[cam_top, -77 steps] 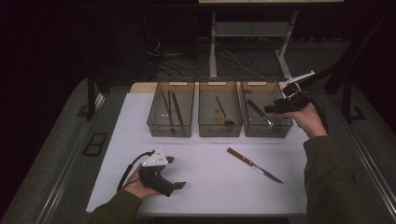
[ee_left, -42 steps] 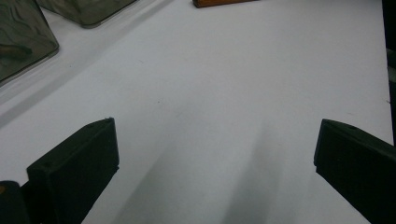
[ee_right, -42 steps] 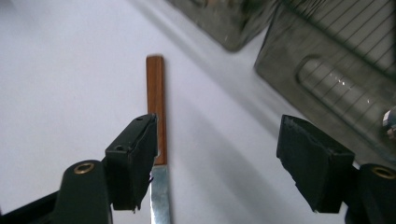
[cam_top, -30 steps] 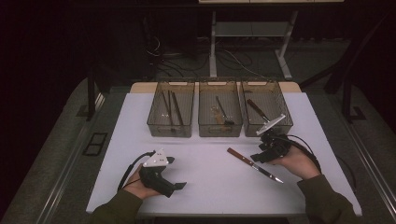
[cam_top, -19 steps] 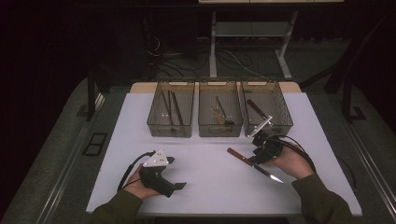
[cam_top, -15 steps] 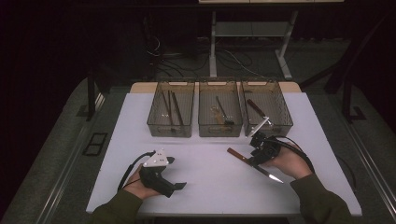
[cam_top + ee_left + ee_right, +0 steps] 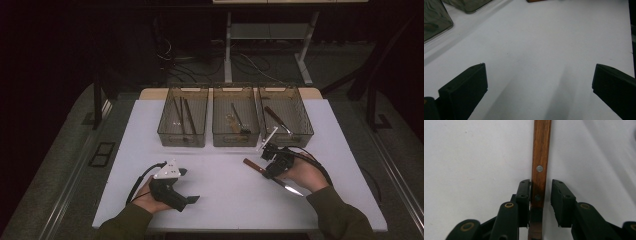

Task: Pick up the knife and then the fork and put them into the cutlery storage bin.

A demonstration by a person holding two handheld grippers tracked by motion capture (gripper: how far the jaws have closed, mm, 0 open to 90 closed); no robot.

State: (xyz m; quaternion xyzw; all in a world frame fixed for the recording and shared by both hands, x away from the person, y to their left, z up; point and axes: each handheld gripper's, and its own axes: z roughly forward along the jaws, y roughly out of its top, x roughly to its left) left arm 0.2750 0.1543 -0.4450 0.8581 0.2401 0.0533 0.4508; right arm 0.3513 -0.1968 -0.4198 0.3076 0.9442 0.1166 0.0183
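A knife with a brown wooden handle (image 7: 251,164) and a steel blade lies aslant on the white table (image 7: 225,210), right of centre. My right gripper (image 7: 268,167) is lowered over it. In the right gripper view the handle (image 7: 540,157) runs up between the jaws. These jaws have just been closing: the left pad (image 7: 523,192) meets the wood, while a narrow gap remains at the right pad (image 7: 562,195). My left gripper (image 7: 189,186) rests on the table at the front left, its jaws wide open (image 7: 539,75) with bare table between them.
Three clear bins stand in a row at the back: the left bin (image 7: 165,131) holds dark sticks, the middle bin (image 7: 235,140) small utensils, the right bin (image 7: 305,131) another knife. A cable loops beside the right hand (image 7: 320,167).
The right hand came down from the right bin to the knife, then slid left toward its handle while its jaws narrowed around it. The left hand and gripper stayed put.
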